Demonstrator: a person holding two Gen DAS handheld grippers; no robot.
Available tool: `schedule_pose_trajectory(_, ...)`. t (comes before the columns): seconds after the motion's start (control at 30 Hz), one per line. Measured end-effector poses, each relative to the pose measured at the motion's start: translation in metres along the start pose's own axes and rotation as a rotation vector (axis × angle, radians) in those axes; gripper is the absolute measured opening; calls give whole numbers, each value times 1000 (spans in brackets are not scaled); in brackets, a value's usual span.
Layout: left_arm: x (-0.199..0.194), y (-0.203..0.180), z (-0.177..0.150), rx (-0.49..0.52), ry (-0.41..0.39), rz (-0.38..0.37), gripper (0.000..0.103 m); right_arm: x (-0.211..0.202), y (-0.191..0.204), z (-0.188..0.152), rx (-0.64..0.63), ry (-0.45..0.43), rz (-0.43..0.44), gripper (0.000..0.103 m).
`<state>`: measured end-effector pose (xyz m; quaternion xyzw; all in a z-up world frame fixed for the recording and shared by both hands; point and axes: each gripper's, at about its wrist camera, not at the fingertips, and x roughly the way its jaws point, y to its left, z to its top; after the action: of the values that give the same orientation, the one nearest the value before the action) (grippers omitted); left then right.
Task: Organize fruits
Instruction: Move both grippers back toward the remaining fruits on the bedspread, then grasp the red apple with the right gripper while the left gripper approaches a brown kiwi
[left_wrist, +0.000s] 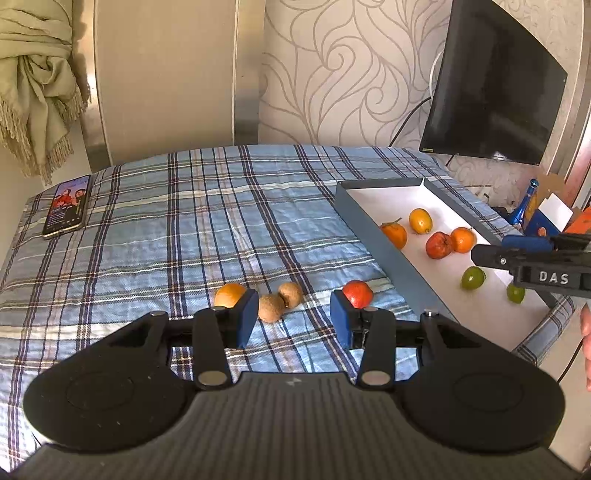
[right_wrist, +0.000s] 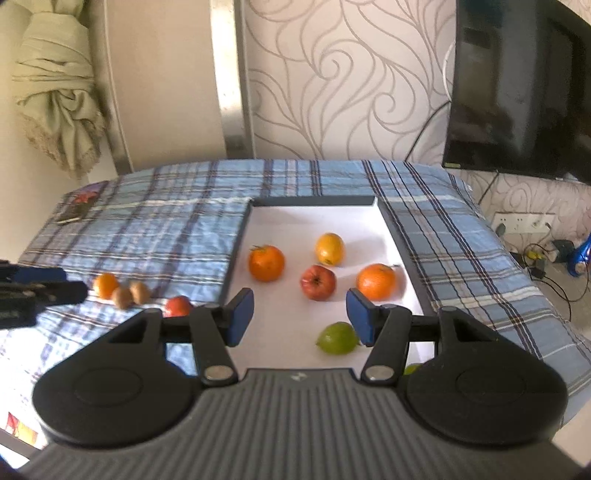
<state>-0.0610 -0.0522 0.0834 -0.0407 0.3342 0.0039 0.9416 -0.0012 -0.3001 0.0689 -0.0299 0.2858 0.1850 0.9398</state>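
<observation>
On the blue plaid cloth lie an orange (left_wrist: 229, 294), two brown kiwis (left_wrist: 271, 308) and a red apple (left_wrist: 357, 293). My left gripper (left_wrist: 293, 319) hovers open just short of them, with nothing between its blue pads (left_wrist: 245, 317). A white-bottomed tray (left_wrist: 364, 229) to the right holds two oranges (right_wrist: 266, 263), a yellow lemon (right_wrist: 329, 248), a red apple (right_wrist: 317, 282) and two green limes (right_wrist: 338, 338). Above the tray's near end my right gripper (right_wrist: 300, 319) stands open and empty, the nearer lime below its right pad.
A phone (left_wrist: 66, 206) with a lit screen lies at the cloth's far left corner. A dark TV (left_wrist: 491, 85) hangs on the wall behind the tray. Cables and a wall socket (right_wrist: 524, 223) sit beyond the cloth's right edge. A knotted curtain (left_wrist: 40, 92) hangs far left.
</observation>
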Motion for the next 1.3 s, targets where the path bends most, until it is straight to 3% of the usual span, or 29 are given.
schedule_pose_trajectory(0.6,-1,29,-24,-27,32,-5,49,-12,63,-10,-159,61,85,57)
schedule_pose_trajectory(0.93,2,37,-24,-6,36,-8,49,19,93,-13,-215,113,116,57)
schedule_pose_trajectory(1.3,8,47,-16,48,35,-80,49,72,108,-9,-279,179,60,48)
